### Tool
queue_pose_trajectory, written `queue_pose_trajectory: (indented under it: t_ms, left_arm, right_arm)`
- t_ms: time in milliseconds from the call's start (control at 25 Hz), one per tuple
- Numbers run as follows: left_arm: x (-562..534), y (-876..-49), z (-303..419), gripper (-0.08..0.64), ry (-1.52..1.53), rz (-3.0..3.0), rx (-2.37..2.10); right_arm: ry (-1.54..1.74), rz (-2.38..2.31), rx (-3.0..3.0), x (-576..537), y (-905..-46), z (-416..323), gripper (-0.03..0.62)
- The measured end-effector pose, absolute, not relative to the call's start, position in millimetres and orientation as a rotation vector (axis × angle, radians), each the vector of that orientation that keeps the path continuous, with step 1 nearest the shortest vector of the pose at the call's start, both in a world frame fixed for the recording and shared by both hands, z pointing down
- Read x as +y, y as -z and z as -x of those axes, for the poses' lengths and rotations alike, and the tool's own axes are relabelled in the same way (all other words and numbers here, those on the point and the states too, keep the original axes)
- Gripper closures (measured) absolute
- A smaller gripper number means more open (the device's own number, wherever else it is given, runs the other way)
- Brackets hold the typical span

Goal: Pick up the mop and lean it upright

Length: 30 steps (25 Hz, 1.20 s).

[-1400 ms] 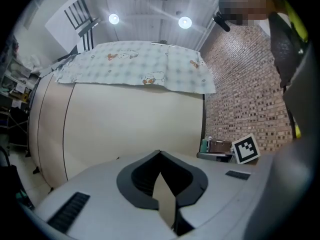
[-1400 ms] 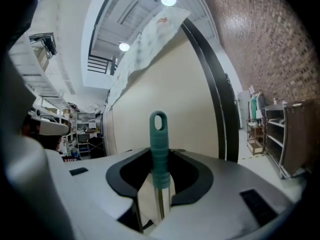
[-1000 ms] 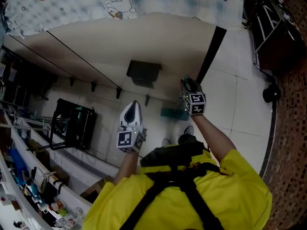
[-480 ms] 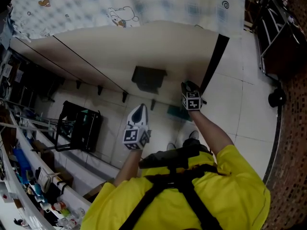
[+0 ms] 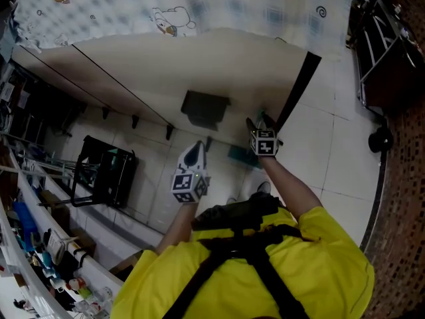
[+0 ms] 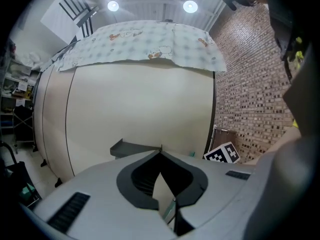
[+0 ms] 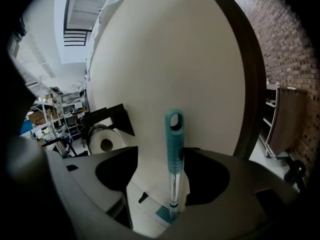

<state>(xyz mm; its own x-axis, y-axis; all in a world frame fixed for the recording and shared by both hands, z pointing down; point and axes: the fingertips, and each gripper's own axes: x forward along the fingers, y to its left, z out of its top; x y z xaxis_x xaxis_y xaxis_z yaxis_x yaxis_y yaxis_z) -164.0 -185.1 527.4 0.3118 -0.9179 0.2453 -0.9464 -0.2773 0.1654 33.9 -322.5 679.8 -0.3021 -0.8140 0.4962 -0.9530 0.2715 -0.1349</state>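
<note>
Cream wall [image 7: 165,59] | mop [image 7: 174,134] stands between opening right tongs [image 7: 165,153] | left tongs [image 6: 161,151] clenched

Yellow short-sleeved shirt [image 5: 319,264], black harness straps [image 5: 229,261] across the back

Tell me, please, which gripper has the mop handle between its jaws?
The right gripper: the teal mop handle stands upright between its opening jaws, whereas the left gripper has its jaws shut on nothing.

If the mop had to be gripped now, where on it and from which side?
Grip the mop on its teal sleeve near the top, from the room side, jaws either side: it stands upright against the cream panel, which blocks the back. The right gripper, jaws opening, straddles it there.
</note>
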Motion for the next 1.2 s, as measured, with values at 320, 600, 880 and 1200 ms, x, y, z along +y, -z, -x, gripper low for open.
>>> queue_pose_trajectory:
  t_ms: [320,600,880,1200]
  left_arm:
    - [-199.1,-536.1,157.5,0.555,-0.159,-2.308,-1.652]
    - [-203.8,-535.1,149.7,0.555,-0.148,-2.329,-1.625]
    - [-200.9,-523.3,155.4,0.555,-0.107,-2.32,-1.629]
    - [-191.7,-502.7,152.3,0.555,-0.047,-2.371,-1.607]
  right_arm:
    - [-0.712,-1.593,-2.204,-306.5,-681.1,-43.8,0.298]
    - [-0.609,-1.618,-2.351,-291.4,-636.2,-51.0,0.298]
    - [-0.371,-1.611,-2.605,-220.6,-533.2,-58.9,0.419]
    - [-0.355,-1.768,-2.608,-182.3,-501.9,-94.5,0.586]
